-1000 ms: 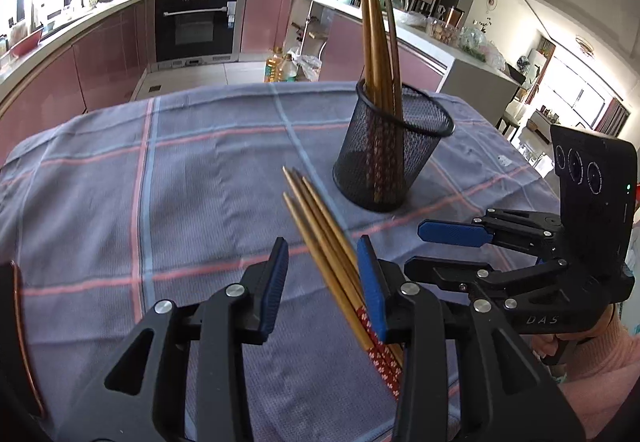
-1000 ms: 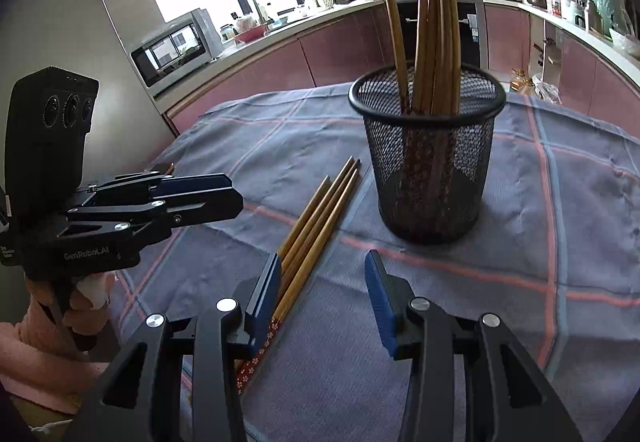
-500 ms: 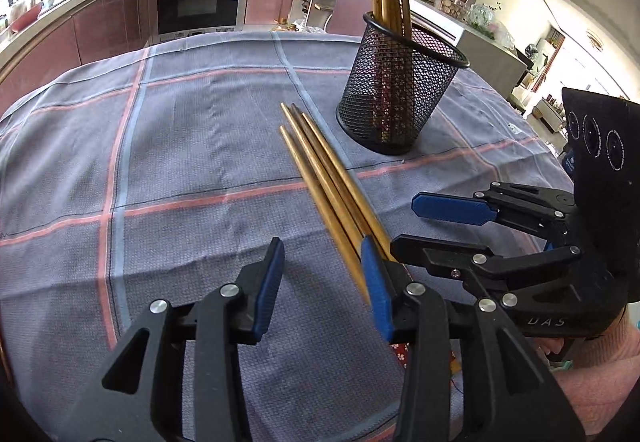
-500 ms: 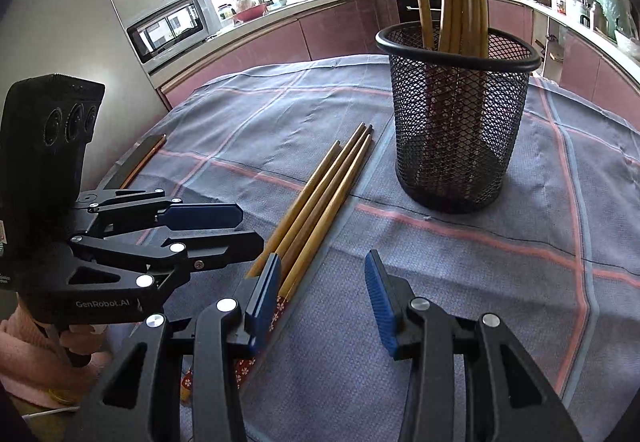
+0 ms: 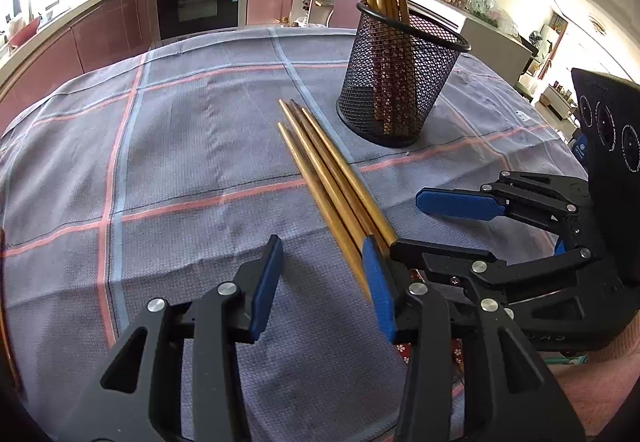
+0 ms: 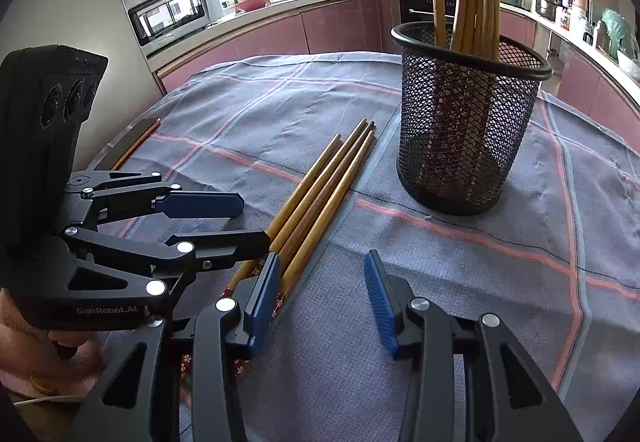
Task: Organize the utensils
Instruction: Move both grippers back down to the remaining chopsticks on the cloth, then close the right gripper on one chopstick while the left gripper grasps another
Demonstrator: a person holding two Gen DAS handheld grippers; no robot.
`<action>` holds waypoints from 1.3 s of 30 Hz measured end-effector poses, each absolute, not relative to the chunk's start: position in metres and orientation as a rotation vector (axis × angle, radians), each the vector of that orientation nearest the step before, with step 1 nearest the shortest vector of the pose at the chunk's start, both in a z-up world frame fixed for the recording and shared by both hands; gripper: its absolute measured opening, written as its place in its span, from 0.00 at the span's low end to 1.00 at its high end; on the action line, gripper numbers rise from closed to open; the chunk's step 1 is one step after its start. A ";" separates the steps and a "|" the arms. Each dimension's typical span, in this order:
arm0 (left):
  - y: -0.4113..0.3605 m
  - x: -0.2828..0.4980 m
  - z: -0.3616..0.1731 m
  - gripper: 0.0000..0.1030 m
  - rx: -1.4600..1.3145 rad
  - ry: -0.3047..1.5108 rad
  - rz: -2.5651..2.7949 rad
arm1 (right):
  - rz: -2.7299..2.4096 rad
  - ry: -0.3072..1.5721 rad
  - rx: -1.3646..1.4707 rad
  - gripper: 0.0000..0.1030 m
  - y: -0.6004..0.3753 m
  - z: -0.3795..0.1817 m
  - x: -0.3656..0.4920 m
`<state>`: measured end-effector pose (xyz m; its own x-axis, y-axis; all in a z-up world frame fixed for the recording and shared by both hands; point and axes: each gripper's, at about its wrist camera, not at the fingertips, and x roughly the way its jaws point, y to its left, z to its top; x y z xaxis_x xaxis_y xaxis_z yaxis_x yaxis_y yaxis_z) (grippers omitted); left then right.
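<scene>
Change: over the last second both tools have dropped closer to the cloth; mesh holder now sits farther off; no chopstick lifted yet.
Left tool (image 5: 320,286): open, empty, its right finger against the loose chopsticks (image 5: 320,165).
Loose chopsticks: four lying side by side on the counter (image 5: 160,169), tips pointing toward the mesh holder (image 5: 400,81).
Right tool (image 6: 320,294): open, empty, left finger touching the bundle.
Room: bare cloth left of the bundle; counter edge near the handles; tools crowd each other.

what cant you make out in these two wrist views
- Handle ends of the loose chopsticks: hidden under the left gripper and right gripper in both views.
- Tops of the chopsticks in the mesh holder: cut off by the top edge.
- Counter items: too small.
</scene>
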<state>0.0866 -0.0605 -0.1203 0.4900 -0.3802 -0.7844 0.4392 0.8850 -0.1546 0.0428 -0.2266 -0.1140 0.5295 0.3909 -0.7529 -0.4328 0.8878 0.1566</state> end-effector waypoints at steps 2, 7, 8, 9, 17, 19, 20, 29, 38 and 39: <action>-0.060 0.086 -0.120 0.40 0.071 0.933 -0.492 | 0.489 0.889 -0.055 0.39 -0.227 -0.114 0.043; -0.060 0.086 -0.121 0.37 0.083 0.938 -0.477 | 0.477 0.897 -0.054 0.38 -0.229 -0.114 0.044; -0.060 0.086 -0.120 0.37 0.084 0.939 -0.474 | 0.475 0.899 -0.052 0.38 -0.230 -0.114 0.044; -0.060 0.086 -0.121 0.36 0.086 0.939 -0.470 | 0.475 0.900 -0.051 0.37 -0.230 -0.114 0.044; -0.060 0.093 -0.121 0.34 0.099 0.942 -0.465 | 0.458 0.900 -0.074 0.35 -0.223 -0.115 0.053; -0.059 0.096 -0.121 0.31 0.100 0.944 -0.463 | 0.454 0.900 -0.078 0.34 -0.222 -0.115 0.056; -0.059 0.098 -0.121 0.31 0.102 0.944 -0.462 | 0.452 0.899 -0.082 0.33 -0.221 -0.115 0.058; -0.064 0.109 -0.122 0.20 0.125 0.934 -0.431 | 0.431 0.897 -0.062 0.18 -0.217 -0.115 0.073; -0.056 0.107 -0.121 0.08 0.075 0.928 -0.397 | 0.434 0.908 0.084 0.06 -0.240 -0.115 0.075; -0.055 0.106 -0.121 0.07 0.069 0.927 -0.396 | 0.436 0.905 0.094 0.06 -0.243 -0.114 0.073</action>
